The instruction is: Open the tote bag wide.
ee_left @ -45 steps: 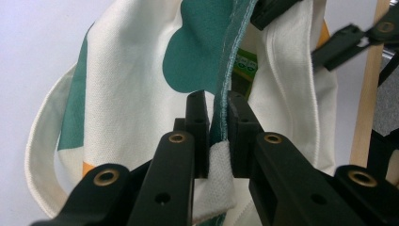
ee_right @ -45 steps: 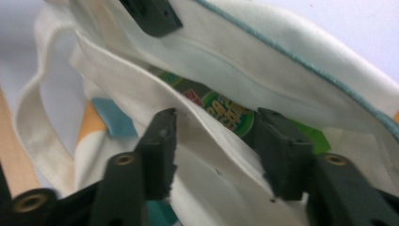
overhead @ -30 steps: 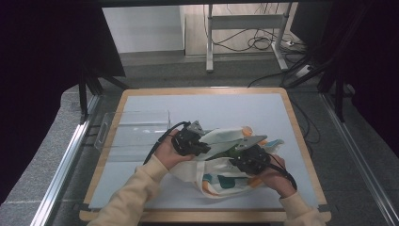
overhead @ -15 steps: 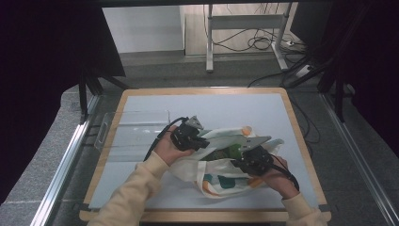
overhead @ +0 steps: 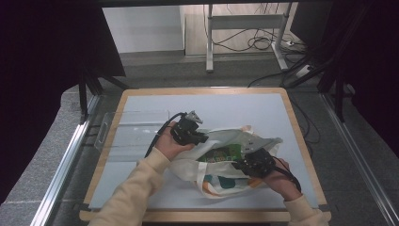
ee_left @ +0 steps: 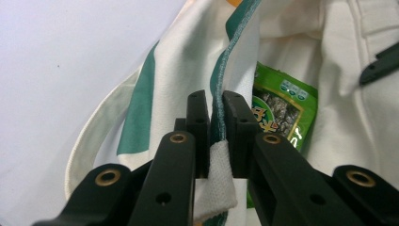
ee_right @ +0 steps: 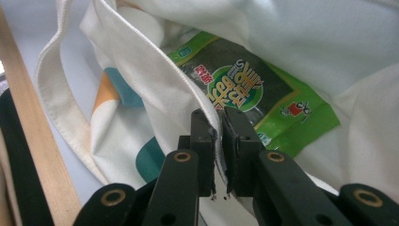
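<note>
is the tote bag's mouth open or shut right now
Open. The left tongs and right tongs pinch opposite edges of the tote bag, holding them apart, and a green snack packet shows inside.

Two hand-held grippers hold a cloth bag open on the desk

The left hand-held gripper (overhead: 201, 138) grips the bag's (overhead: 221, 181) far-left rim, and the right hand-held gripper (overhead: 241, 165) pinches the near-right rim, so the mouth gapes between them. A green packet (overhead: 220, 155) lies inside, between the two hand-held grippers. A clear tray (overhead: 127, 136) sits just left of the left hand-held gripper on the desk (overhead: 235, 103).
</note>
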